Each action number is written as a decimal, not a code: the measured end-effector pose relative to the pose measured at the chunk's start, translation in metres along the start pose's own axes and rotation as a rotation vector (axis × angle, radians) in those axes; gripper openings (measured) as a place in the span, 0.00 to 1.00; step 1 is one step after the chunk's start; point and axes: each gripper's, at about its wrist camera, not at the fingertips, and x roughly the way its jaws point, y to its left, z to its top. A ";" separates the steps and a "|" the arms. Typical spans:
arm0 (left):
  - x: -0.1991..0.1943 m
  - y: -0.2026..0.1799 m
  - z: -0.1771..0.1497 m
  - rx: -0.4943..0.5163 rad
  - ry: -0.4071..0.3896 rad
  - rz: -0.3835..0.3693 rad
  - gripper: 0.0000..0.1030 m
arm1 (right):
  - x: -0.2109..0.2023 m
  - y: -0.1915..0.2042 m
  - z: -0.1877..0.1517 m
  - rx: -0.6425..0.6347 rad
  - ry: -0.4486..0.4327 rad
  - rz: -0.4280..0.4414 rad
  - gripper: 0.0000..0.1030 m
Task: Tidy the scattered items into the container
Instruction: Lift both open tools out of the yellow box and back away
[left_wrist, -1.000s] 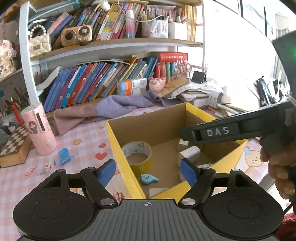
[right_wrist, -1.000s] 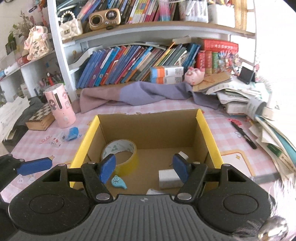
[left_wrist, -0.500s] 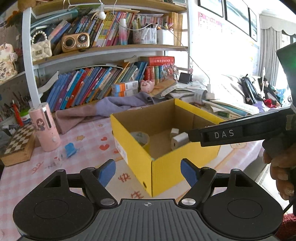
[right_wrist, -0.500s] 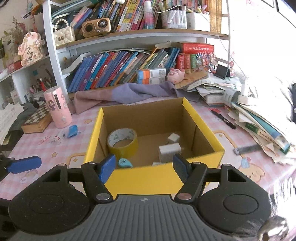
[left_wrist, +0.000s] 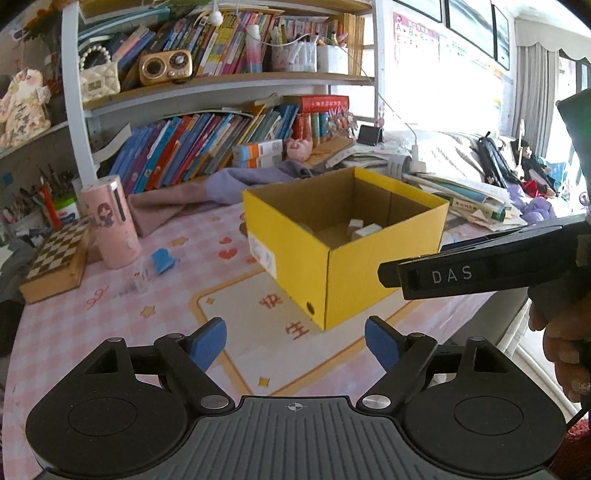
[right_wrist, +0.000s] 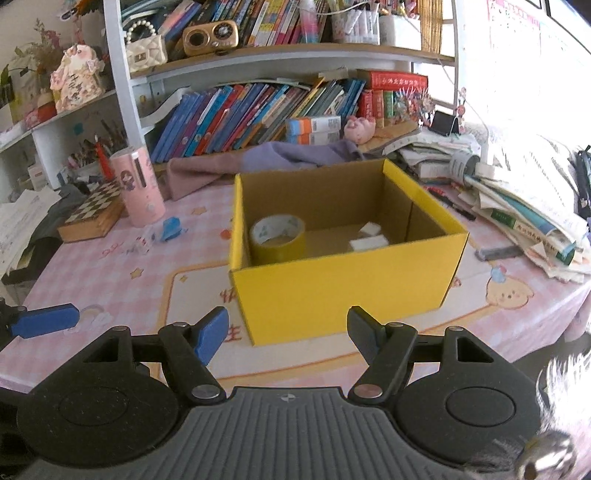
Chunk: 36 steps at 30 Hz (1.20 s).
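Observation:
A yellow cardboard box (left_wrist: 369, 266) (right_wrist: 343, 291) stands open on the pink table. In it lie a roll of yellow tape (right_wrist: 277, 236) and two white blocks (right_wrist: 369, 242) (left_wrist: 364, 229). A small blue item (left_wrist: 162, 260) (right_wrist: 171, 228) and a tiny clear piece (left_wrist: 142, 280) lie on the table left of the box. My left gripper (left_wrist: 295, 339) hangs in front of the box, its jaws opening with nothing between them. My right gripper (right_wrist: 288, 332) faces the box's front wall, jaws also opening and empty. In the left wrist view its black body (left_wrist: 461, 273) shows at the right, held by a hand (left_wrist: 561, 343).
A pink cylinder (left_wrist: 110, 221) and a chessboard box (left_wrist: 59, 258) stand at the left. A purple cloth (right_wrist: 277, 158) lies behind the box, below the bookshelves. Piled papers and books (right_wrist: 517, 206) crowd the right side. The table edge runs close below both grippers.
Both grippers have drawn back from above the box's inside to well in front of it. The box now looks smaller and farther. Nothing was picked up.

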 end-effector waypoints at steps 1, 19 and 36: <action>-0.001 0.002 -0.002 -0.004 0.005 0.001 0.82 | 0.000 0.003 -0.002 -0.001 0.006 0.002 0.67; -0.012 0.020 -0.033 -0.060 0.081 0.054 0.82 | 0.004 0.042 -0.031 -0.051 0.104 0.075 0.68; -0.031 0.064 -0.043 -0.170 0.084 0.212 0.83 | 0.029 0.099 -0.019 -0.170 0.131 0.221 0.67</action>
